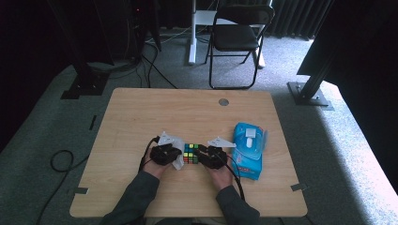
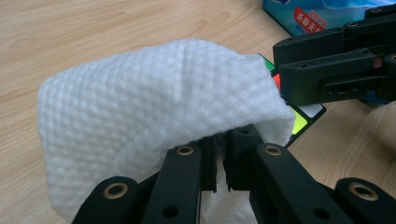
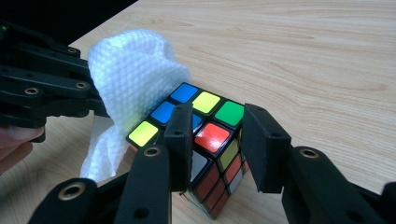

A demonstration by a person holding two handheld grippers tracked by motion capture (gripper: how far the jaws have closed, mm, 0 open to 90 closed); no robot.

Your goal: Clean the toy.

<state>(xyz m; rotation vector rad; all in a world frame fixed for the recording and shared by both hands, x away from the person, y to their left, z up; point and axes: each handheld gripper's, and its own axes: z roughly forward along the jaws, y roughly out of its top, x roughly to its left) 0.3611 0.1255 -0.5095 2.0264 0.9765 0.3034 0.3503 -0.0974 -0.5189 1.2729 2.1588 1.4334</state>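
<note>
Puzzle cube, lower centre of bench, lies between both tools. Right tool: narrow, jaws straddling a cube corner. Left tool: clamped on white wipe, pressed against the cube's left face.

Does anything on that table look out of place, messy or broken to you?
Nothing looks broken or spilled. The cube is scrambled, its colours mixed, and sits between the right gripper's jaws. The left gripper pinches a crumpled white wipe against the cube. The blue wipes pack lies slightly askew on the table.

A scrambled puzzle cube sits on the table, white textured wipe pressed against its side.
</note>
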